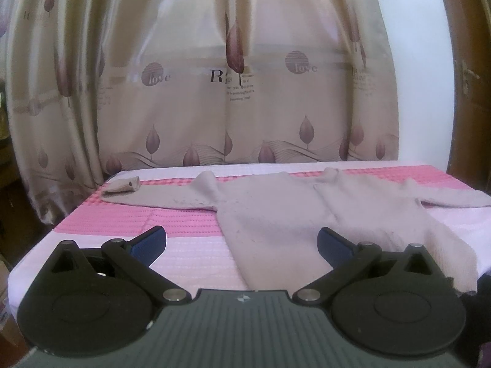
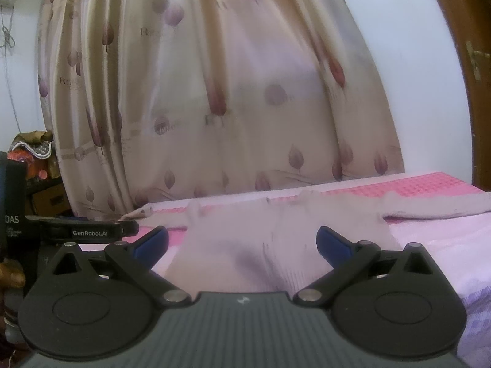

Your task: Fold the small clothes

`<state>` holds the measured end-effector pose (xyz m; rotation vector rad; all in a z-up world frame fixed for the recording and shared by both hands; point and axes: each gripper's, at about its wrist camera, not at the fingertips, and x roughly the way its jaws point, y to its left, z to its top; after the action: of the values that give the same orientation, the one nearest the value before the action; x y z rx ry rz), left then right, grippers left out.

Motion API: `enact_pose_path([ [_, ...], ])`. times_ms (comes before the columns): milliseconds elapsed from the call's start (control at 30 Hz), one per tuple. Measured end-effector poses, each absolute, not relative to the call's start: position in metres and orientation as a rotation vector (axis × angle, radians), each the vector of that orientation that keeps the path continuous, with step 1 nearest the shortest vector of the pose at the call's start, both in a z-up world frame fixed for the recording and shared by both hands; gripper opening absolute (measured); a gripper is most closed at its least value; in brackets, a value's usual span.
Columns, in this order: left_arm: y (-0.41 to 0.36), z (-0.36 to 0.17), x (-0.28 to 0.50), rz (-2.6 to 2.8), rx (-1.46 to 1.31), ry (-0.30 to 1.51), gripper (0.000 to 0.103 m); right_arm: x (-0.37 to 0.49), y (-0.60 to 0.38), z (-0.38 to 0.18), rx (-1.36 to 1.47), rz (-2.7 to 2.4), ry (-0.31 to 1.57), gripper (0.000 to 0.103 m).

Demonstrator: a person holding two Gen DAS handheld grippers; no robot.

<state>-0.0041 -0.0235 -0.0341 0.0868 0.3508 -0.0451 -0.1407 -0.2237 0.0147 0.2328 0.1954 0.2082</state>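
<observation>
One pink-striped bed (image 1: 184, 254) — leaf-print curtain (image 1: 214, 92) behind.

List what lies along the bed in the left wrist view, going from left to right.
Rolled cuff at the end of the left sleeve → the sweater's body → collar → right sleeve, running to the bed's right edge, all spread on the pink bedcover.

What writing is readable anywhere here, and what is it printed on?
"love": twice on the beige leaf-print curtain, in round emblems.
"R": large letter on that curtain; small lines beneath are too blurred.
"GenRobot.AI": on the left gripper, a black device.
"DAS": partly cut off, on the same device.
</observation>
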Motion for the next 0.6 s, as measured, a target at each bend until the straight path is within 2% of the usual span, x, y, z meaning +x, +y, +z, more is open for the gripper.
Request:
enact_pose_path([
  [600, -0.0246, -0.0354, -0.0062, -0.023, 0.107, 0.332, 0.103, -0.1399, -0.2196, 0.0093, 0.231, 0.236, 0.214, 0.103],
])
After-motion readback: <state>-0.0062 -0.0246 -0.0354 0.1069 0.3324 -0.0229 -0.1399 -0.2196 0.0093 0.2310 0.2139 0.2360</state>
